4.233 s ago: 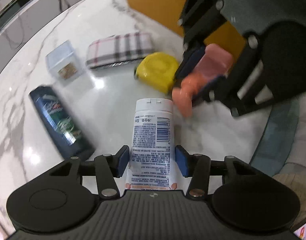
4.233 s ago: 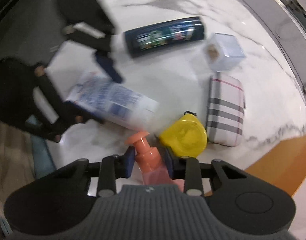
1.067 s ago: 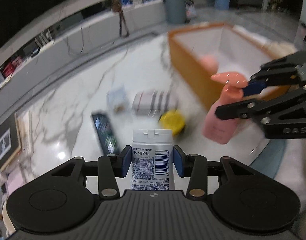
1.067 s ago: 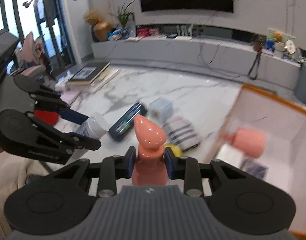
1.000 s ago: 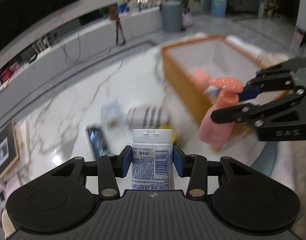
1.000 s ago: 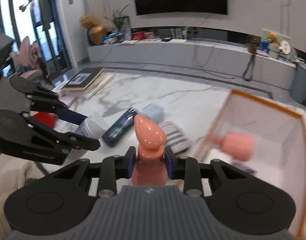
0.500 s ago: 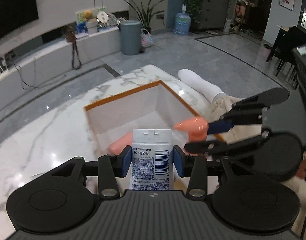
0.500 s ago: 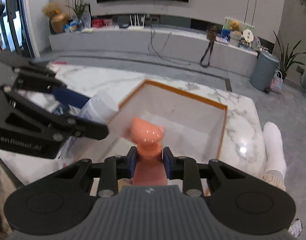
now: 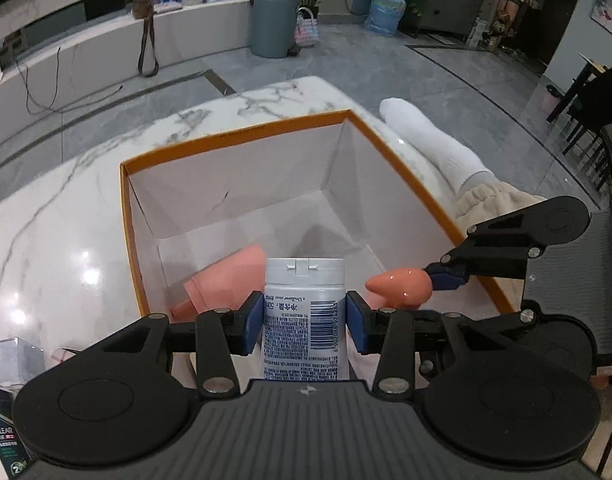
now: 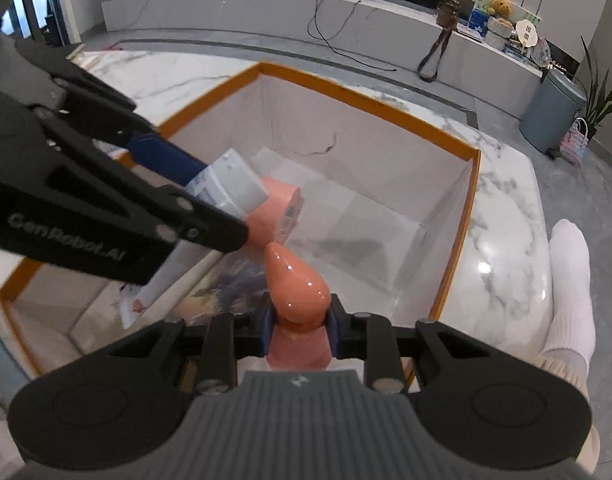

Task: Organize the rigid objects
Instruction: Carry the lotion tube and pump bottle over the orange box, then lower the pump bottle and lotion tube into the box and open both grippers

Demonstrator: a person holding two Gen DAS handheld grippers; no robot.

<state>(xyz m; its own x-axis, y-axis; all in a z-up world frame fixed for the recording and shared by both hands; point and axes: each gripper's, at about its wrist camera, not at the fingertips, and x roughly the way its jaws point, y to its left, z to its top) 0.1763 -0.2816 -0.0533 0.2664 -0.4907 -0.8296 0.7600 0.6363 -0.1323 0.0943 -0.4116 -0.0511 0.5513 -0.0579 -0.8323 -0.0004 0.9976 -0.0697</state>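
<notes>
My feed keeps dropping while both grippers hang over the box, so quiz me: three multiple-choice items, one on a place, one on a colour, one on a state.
1. Where does the pink rectangular bottle lie?
A. on the marble table
B. inside the orange-rimmed white box
C. on the grey floor

2. What colour is the pump top of the bottle in the right gripper?
A. salmon pink
B. yellow
C. dark blue

3. How is the left gripper?
A. open and empty
B. out of view
C. shut on the white flip-cap bottle with a blue printed label

Answers: 1 B, it rests on the box floor. 2 A, the glossy pink pump bottle juts past the pads. 3 C, both blue pads press its sides.
</notes>
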